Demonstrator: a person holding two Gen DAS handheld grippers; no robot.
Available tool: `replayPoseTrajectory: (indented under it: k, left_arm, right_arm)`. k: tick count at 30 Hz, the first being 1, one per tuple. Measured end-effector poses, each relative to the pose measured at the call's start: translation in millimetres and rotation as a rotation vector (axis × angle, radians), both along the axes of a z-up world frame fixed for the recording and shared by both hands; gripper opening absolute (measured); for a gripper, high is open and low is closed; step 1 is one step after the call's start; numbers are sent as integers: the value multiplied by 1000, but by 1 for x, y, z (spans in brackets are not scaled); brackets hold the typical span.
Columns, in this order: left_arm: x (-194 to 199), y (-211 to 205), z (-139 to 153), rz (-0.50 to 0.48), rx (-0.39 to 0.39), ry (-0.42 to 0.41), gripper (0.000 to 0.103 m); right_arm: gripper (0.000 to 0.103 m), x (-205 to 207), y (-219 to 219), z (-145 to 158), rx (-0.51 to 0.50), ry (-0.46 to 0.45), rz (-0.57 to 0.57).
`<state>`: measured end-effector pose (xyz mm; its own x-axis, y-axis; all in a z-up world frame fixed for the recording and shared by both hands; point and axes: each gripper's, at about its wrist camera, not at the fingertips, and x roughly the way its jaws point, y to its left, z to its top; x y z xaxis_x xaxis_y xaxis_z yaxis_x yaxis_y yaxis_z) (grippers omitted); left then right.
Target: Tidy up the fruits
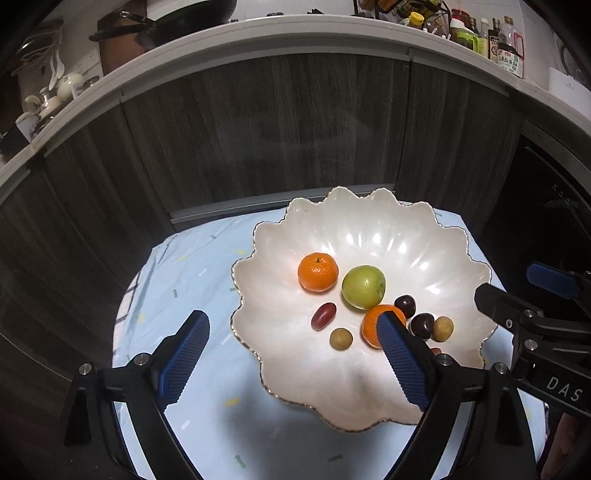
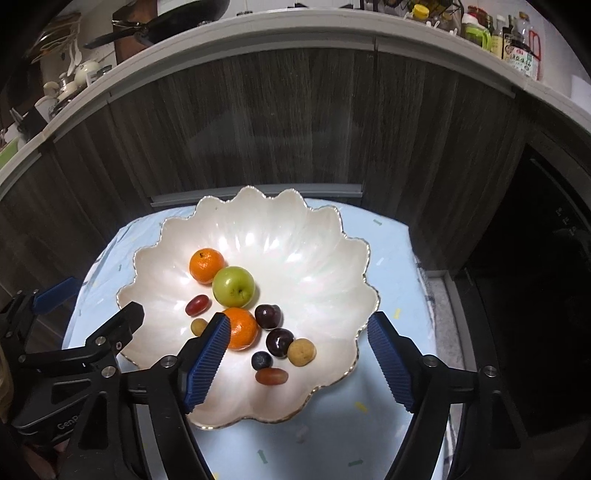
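Note:
A white scalloped bowl (image 1: pixel 369 229) (image 2: pixel 295 236) stands on a light blue cloth. In it lie two oranges (image 1: pixel 318 272) (image 2: pixel 242 326), a green apple (image 1: pixel 364 286) (image 2: pixel 233 287), red grapes (image 1: pixel 323 316) (image 2: pixel 272 376), dark plums (image 2: pixel 268 316) (image 2: pixel 279 342), longans (image 1: pixel 341 338) (image 2: pixel 301 352) and a blueberry (image 2: pixel 262 360). My left gripper (image 1: pixel 291 354) is open and empty, hovering over the bowl's near left rim. My right gripper (image 2: pixel 295 360) is open and empty, over the bowl's near right part. Each gripper shows at the edge of the other's view.
The cloth-covered table (image 1: pixel 192 280) (image 2: pixel 391 258) stands in front of dark wood cabinet doors (image 1: pixel 258 129). A counter above holds a pan (image 1: pixel 166 22), bottles (image 1: pixel 506 44) and teaware (image 1: pixel 66 85). A dark appliance (image 2: pixel 546 277) is at the right.

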<state>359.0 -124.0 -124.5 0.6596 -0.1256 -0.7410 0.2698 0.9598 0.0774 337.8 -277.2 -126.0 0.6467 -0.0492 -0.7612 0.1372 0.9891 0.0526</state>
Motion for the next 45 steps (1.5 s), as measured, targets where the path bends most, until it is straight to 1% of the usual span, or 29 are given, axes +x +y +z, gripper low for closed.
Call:
replayPoseTrajectory:
  k: [9, 15, 20, 27, 35, 45]
  left_arm:
    - [-21, 8, 19, 16, -11, -12, 93]
    - [-38, 13, 36, 18, -17, -42, 93]
    - [-55, 18, 50, 20, -22, -72, 93]
    - [-79, 27, 66, 29, -31, -88, 93]
    - [-109, 35, 76, 35, -24, -90, 96]
    - [-146, 48, 75, 58, -28, -85, 97]
  right_arm:
    - [78, -18, 4, 20, -6, -34, -10]
    - [78, -34, 8, 34, -11, -56, -13]
    - [78, -51, 9, 47, -12, -79, -20]
    - [78, -77, 16, 64, -15, -105, -23]
    - [78, -107, 22, 73, -20, -130, -29]
    - [78, -143, 25, 73, -9, -140, -46]
